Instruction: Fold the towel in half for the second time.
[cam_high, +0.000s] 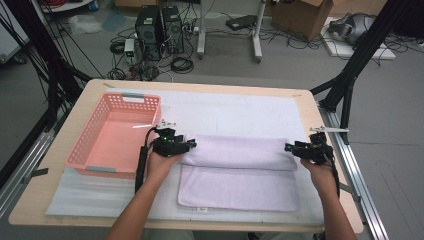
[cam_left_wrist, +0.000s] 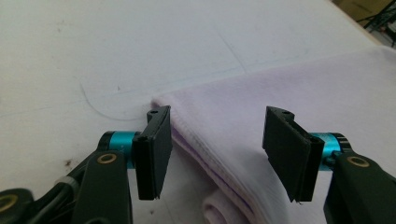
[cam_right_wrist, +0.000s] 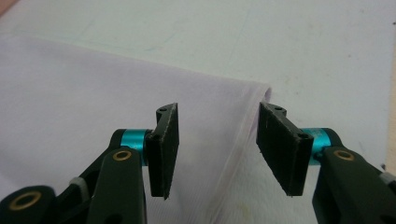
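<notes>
From above, a folded lilac towel (cam_high: 239, 172) lies near the counter's (cam_high: 305, 107) front edge, the left gripper (cam_high: 191, 145) and right gripper (cam_high: 288, 148) at its folded ends. A pink basket (cam_high: 90, 137) sits left. In each gripper view, open jaws straddle a towel corner without pressing it.

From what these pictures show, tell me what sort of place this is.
Most likely a lab or workshop set up for recording. Two computer towers stand on the bare floor among loose cables, black frame struts brace the wooden table, and a cardboard box sits behind.
</notes>
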